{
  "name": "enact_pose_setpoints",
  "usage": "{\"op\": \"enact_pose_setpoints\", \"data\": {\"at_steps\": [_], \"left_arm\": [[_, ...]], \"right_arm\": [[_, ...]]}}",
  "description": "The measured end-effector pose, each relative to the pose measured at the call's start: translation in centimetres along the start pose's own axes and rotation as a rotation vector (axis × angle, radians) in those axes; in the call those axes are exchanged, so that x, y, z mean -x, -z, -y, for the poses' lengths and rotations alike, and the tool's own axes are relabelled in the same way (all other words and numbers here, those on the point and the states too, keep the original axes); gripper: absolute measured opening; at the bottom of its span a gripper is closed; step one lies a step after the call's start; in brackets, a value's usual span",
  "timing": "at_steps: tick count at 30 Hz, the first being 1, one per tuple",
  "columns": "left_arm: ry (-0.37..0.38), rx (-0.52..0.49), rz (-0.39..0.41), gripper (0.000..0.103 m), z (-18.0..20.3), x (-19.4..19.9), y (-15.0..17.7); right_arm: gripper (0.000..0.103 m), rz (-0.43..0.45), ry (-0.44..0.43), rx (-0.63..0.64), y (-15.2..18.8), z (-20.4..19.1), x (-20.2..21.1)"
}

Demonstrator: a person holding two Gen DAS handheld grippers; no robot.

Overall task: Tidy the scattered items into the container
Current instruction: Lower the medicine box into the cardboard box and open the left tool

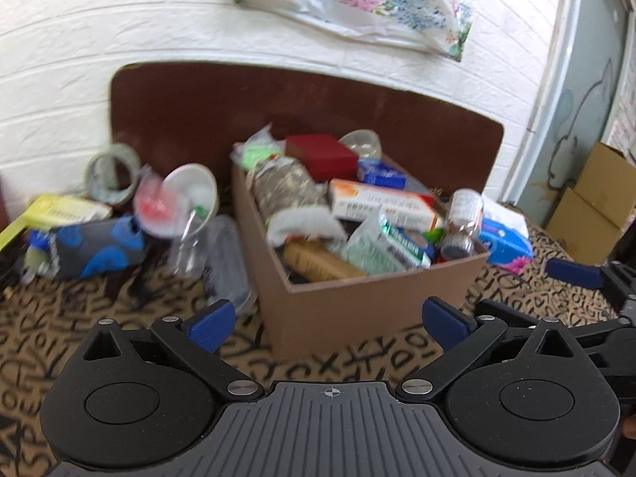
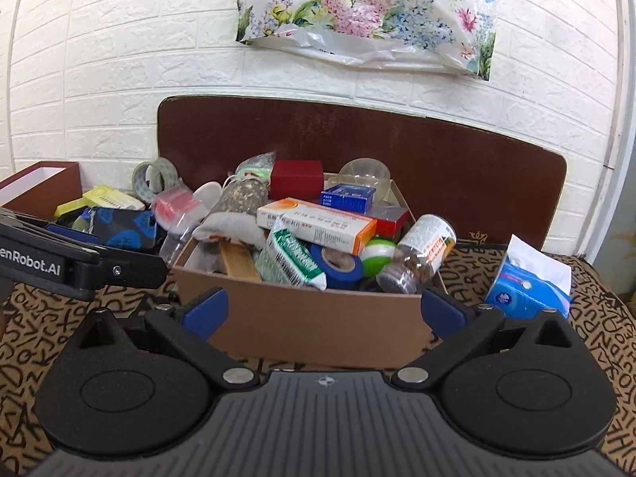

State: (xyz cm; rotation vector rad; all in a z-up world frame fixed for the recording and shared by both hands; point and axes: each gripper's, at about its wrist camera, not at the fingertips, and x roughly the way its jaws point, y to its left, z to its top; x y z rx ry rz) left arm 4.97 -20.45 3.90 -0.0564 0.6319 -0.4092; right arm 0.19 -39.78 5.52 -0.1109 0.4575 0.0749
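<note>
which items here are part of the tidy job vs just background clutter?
Job:
- cardboard box, the container, already heaped
- loose to its left: tape roll, yellow box, blue-patterned pouch, clear bottle
- tissue pack to its right
- left gripper and right gripper, both open, empty

Background:
- floral bag on the wall
- brown board
- patterned cloth

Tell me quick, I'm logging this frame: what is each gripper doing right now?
Left gripper: open, holding nothing, in front of the cardboard box.
Right gripper: open, holding nothing, also facing the box.
</note>
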Motion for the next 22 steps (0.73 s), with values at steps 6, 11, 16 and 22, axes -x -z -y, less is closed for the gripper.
{"op": "enact_pose_setpoints", "data": {"at_steps": [6, 11, 16, 22], "left_arm": [[-0.049, -0.039, -0.025, 0.103, 1.4, 1.0, 2.0], [-0.065, -0.071, -0.037, 0.103, 2.5, 1.4, 2.9], [-0.054, -0.093, -0.039, 0.103, 3.3, 1.7, 3.1], [0.01, -0.103, -0.037, 0.103, 3.9, 2.0, 3.1]], "right_arm": [[0.103, -0.038, 0.016, 0.038, 1.4, -0.9, 1.7], [0.103, -0.052, 0.012, 0.034, 2.3, -1.1, 2.5], [0.103, -0.056, 0.024, 0.019, 2.9, -0.8, 3.2], [0.103, -0.057, 0.025, 0.008, 3.2, -0.5, 3.4]]}}
